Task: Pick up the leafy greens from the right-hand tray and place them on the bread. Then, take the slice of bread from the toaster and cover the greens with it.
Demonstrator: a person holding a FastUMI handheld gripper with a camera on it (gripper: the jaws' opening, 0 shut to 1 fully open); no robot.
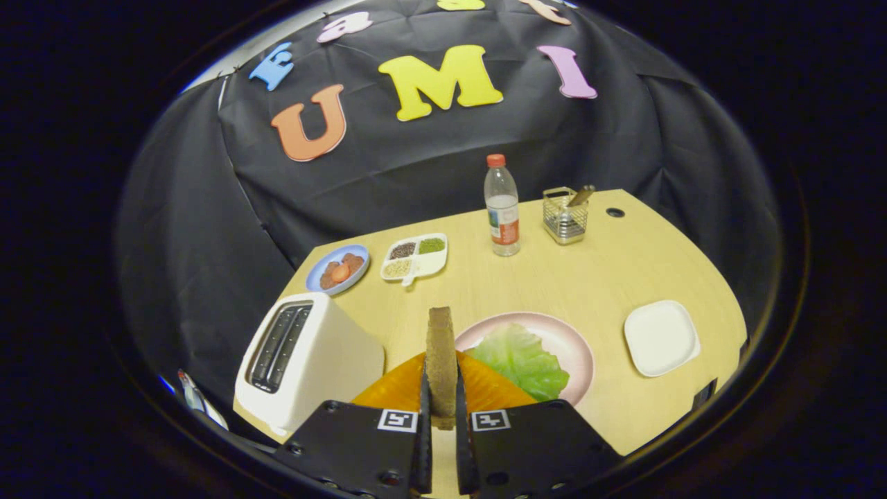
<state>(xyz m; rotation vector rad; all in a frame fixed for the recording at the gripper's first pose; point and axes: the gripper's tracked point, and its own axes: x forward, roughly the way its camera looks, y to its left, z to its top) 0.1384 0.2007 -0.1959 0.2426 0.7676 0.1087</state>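
Left of the pink plate (578, 350) stands the toaster (305, 357), its slots bare. My gripper (441, 416) is clenched on the bread slice (441, 360), both fingers pressing its faces, holding it upright on edge just left of the plate, above something orange (395, 388). The lettuce (520, 360) lies on the plate; whatever bread sits beneath it I cannot see. I judge I should carry the slice right, over the lettuce, tip it flat, lower it gently, then let go. Right of the plate sits a white tray (660, 337).
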